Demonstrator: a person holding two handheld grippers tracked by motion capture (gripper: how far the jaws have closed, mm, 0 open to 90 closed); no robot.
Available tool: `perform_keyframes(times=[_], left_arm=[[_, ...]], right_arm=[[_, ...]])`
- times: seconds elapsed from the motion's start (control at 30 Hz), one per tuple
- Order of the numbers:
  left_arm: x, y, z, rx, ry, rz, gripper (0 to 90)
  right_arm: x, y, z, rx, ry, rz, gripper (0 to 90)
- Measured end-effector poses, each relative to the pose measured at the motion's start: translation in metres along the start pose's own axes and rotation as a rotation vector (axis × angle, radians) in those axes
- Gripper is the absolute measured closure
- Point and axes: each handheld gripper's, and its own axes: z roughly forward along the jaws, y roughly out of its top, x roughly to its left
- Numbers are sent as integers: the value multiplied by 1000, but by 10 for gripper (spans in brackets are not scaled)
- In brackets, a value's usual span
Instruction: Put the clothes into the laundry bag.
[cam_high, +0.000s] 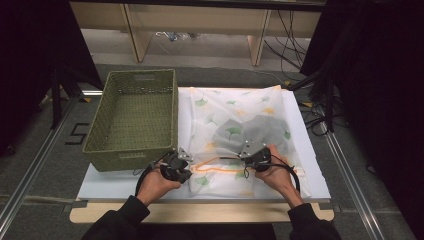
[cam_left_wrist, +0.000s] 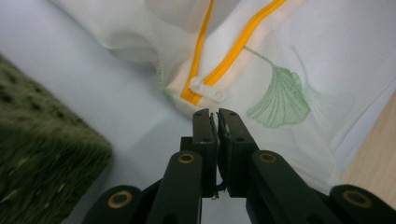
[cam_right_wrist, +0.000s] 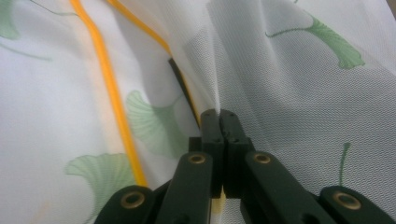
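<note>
The white mesh laundry bag (cam_high: 240, 135), printed with green ginkgo leaves and edged with an orange zipper (cam_high: 220, 167), lies flat on the white table top (cam_high: 100, 182), with a grey garment (cam_high: 250, 127) showing through its middle. A green woven basket (cam_high: 134, 116) stands just beside the bag on the table.

The left gripper (cam_high: 184, 161) sits at the bag's near corner beside the basket. In the left gripper view its jaws (cam_left_wrist: 215, 114) are pressed together, with only a hairline slit between the tips. The white zipper slider (cam_left_wrist: 205, 88) and the end of the orange zipper (cam_left_wrist: 233, 46) lie just ahead of the tips, close to them; whether the tips have caught the pull tab or any mesh cannot be told. A green ginkgo leaf print (cam_left_wrist: 280, 100) lies ahead and to one side of the jaws, and the basket's edge (cam_left_wrist: 42, 158) is off to the other side.

The right gripper (cam_high: 248, 151) rests farther along the zipper line, well apart from the left gripper. In the right gripper view its jaws (cam_right_wrist: 218, 114) are closed and pinch a raised fold of the mesh fabric (cam_right_wrist: 280, 93), which rises in a ridge straight from the tips. One orange zipper band (cam_right_wrist: 109, 93) runs alongside the jaws, and the other (cam_right_wrist: 140, 30) disappears under the lifted fold just ahead of them.

The person's hands hold both grippers from the table's near edge.
</note>
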Motion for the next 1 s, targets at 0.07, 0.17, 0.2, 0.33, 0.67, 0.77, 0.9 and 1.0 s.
perform_keyframes(times=[0.07, 0.17, 0.2, 0.33, 0.67, 0.77, 0.9, 1.0], left_arm=[[2, -3, -4, 4, -4, -4, 844], [3, -9, -7, -27, -19, -76, 725], [3, -9, -8, -16, -30, -98, 604], [1, -11, -5, -23, -56, -135, 442], [-9, -5, 6, -34, -83, -175, 343], [-12, -2, 10, -32, -110, -170, 330], [-14, 0, 11, 5, -146, -142, 309], [-19, 0, 13, 19, -153, -163, 292]], right_arm=[[2, 1, -5, -10, 19, 2, 900], [4, 1, -17, -28, 36, -3, 900], [4, 0, -24, -39, 35, 3, 900], [5, -3, -33, -30, 52, 4, 900], [5, -20, -18, 51, 91, 22, 900], [3, -18, -19, 27, 85, 22, 900], [2, -17, -21, 14, 66, 29, 900], [2, -17, -21, 13, 61, 48, 900]])
